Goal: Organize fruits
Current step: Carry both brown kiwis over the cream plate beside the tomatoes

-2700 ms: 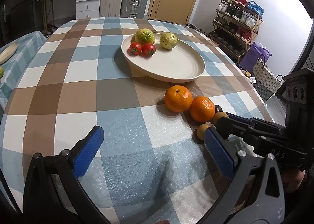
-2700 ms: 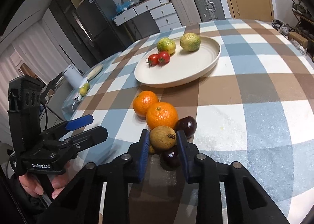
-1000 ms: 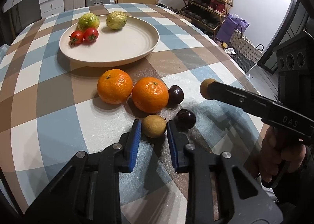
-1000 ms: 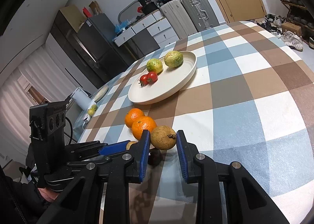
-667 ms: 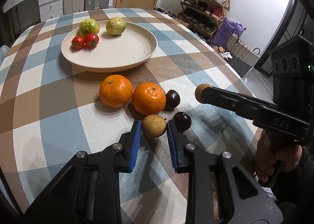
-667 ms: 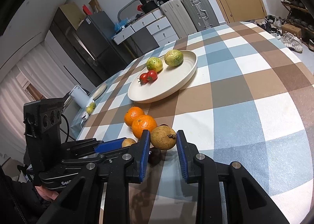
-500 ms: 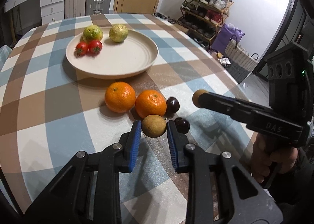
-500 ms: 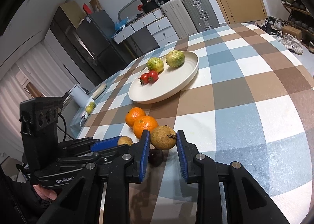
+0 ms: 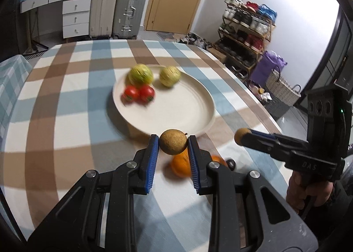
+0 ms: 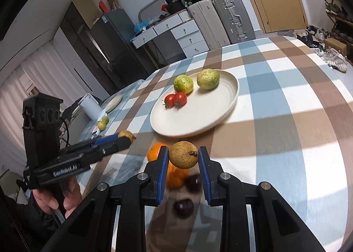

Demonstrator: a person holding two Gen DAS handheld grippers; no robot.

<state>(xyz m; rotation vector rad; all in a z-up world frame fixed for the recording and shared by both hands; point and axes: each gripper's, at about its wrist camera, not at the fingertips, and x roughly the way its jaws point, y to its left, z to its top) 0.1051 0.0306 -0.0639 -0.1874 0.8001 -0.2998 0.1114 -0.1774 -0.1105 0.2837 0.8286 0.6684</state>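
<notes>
Checked cloth covers the table (image 9: 66, 119). Above it, the left gripper (image 9: 173, 145) clamps one brown fruit (image 9: 173, 145) just before the plate (image 9: 176, 117); the right gripper (image 10: 183, 158) clamps another brown fruit (image 10: 184, 157) over the oranges (image 10: 174, 174).

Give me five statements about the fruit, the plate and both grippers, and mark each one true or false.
1. The left gripper is shut on a brown fruit. True.
2. The right gripper is empty. False: it clamps a second brown fruit.
3. The plate holds two tomatoes. True.
4. The oranges lie on the plate. False: they sit on the tablecloth.
5. Two green fruits are on the plate. True.
</notes>
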